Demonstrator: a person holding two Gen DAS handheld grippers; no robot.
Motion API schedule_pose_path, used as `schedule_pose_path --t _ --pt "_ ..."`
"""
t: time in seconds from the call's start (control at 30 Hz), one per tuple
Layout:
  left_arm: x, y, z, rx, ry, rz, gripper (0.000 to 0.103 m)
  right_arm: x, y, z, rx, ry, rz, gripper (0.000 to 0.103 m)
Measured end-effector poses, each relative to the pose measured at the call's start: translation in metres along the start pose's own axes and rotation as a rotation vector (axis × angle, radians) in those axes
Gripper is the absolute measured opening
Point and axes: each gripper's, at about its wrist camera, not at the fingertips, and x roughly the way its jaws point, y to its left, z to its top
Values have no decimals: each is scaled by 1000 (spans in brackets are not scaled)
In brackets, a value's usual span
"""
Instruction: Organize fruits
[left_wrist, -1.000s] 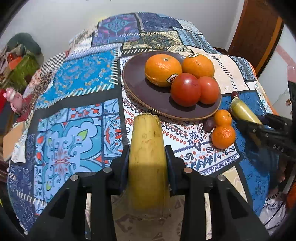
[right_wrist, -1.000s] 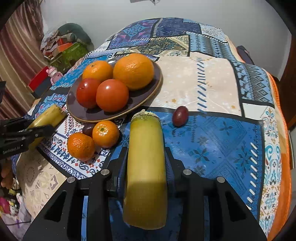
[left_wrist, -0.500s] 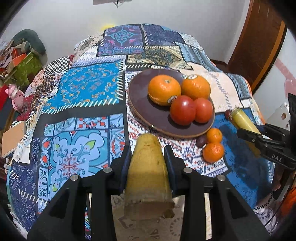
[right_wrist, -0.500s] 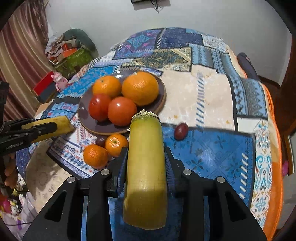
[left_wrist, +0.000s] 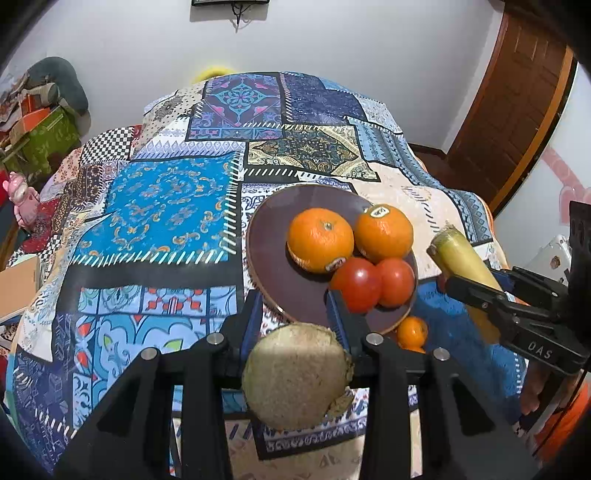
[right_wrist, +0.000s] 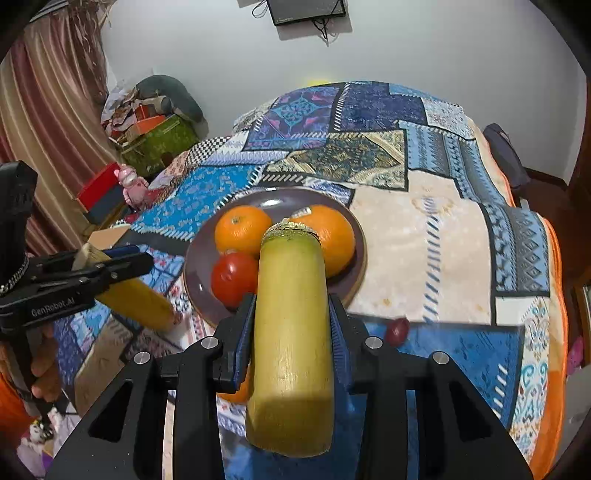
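My left gripper (left_wrist: 295, 314) is shut on a yellow sugarcane piece (left_wrist: 295, 373), tilted so its cut end faces the camera; it is held above the table's near edge. My right gripper (right_wrist: 291, 310) is shut on a second sugarcane piece (right_wrist: 291, 332), held above the table in front of the plate; it also shows in the left wrist view (left_wrist: 465, 273). A brown plate (left_wrist: 273, 236) holds two oranges (left_wrist: 320, 244) and two tomatoes (left_wrist: 357, 283). Small mandarins (left_wrist: 413, 332) lie just in front of the plate. A dark grape (right_wrist: 397, 330) lies on the cloth.
The round table wears a patchwork cloth (left_wrist: 162, 199). Boxes and clutter (right_wrist: 155, 133) stand by the wall at the left. A wooden door (left_wrist: 517, 110) is at the right.
Both grippers have risen away from the table with their sugarcane pieces. The left piece has tipped up, so its cut end now faces the camera.
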Motion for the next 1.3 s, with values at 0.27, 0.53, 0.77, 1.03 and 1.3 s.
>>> schedule_pose_path --t 0.27,0.53,0.77,1.03,1.3 --pt "10 6 1 -9 17 -7 36 7 8 9 -14 -10 12 34" --pt "12 23 -37 2 150 -35 36 7 4 3 -12 15 13 34" --pt "3 20 -59 42 138 -22 36 5 1 3 5 14 14 34" --pt "12 36 -31 -75 96 29 47 3 2 4 -13 10 1 34" --pt "50 51 -6 -155 101 74 52 9 -2 2 7 20 25 34"
